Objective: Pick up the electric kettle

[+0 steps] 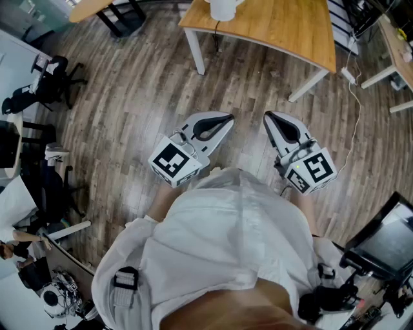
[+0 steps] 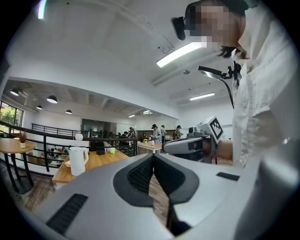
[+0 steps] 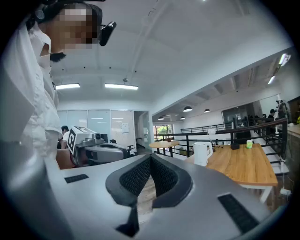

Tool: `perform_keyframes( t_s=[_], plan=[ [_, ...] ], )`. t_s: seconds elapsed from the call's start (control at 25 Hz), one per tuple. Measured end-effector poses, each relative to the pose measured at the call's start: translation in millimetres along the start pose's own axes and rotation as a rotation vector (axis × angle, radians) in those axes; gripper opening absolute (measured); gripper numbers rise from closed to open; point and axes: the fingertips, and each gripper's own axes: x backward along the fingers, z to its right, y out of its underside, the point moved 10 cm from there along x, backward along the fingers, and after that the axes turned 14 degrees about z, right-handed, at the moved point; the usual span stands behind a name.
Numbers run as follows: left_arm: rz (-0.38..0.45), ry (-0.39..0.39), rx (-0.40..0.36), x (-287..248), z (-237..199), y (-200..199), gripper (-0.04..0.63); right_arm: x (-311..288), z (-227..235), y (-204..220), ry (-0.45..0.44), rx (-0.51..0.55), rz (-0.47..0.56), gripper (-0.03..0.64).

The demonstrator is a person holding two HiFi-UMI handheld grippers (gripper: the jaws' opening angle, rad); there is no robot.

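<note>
The white electric kettle (image 1: 222, 8) stands on a light wooden table (image 1: 284, 29) at the top of the head view, well ahead of both grippers. My left gripper (image 1: 227, 118) and right gripper (image 1: 268, 116) are held level side by side over the wood floor, close to my body. Both are shut with nothing between the jaws. In the left gripper view the kettle (image 2: 77, 160) shows small at the left on the table (image 2: 101, 161), beyond the shut gripper (image 2: 153, 157). The right gripper view has the kettle (image 3: 201, 153) to the right of the shut gripper (image 3: 150, 158).
Black office chairs (image 1: 45, 84) stand at the left. Another desk (image 1: 397, 45) and a white cable (image 1: 353, 109) on the floor lie at the right, with a dark monitor (image 1: 387, 242) at lower right. A black railing (image 2: 42, 140) runs behind the kettle's table. People stand far off.
</note>
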Motion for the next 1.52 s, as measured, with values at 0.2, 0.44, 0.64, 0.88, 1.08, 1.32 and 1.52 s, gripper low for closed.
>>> perform_keyframes(
  t_s=[0.2, 0.44, 0.64, 0.88, 1.08, 1.32, 1.52],
  plan=[
    [0.0, 0.005, -0.009, -2.8, -0.1, -0.2, 0.006, -0.2, 2.3, -1.1, 0.001, 0.002, 0.002, 0.011],
    [-0.002, 0.0, -0.007, -4.7, 0.3, 0.4, 0.006, 1.4, 5.3, -0.8, 0.001, 0.002, 0.003, 0.011],
    [-0.011, 0.001, -0.007, -7.0, 4.7, 0.6, 0.006, 5.5, 7.2, -0.1, 0.003, -0.003, 0.004, 0.011],
    [-0.017, -0.003, -0.014, -11.8, 9.3, 1.7, 0.006, 10.0, 10.1, -0.8, -0.055, -0.045, 0.041, 0.011],
    [-0.025, -0.011, -0.02, -25.9, 9.7, 7.1, 0.006, 12.7, 24.5, 0.0, -0.076, -0.036, 0.058, 0.012],
    [-0.035, -0.033, -0.022, -51.9, 4.5, 17.4, 0.006, 14.7, 58.4, 3.0, -0.089, -0.035, 0.059, 0.012],
    [-0.04, -0.041, -0.039, -56.1, 15.4, 21.5, 0.006, 26.7, 63.3, 5.4, -0.1, -0.045, 0.063, 0.012]
  ],
)
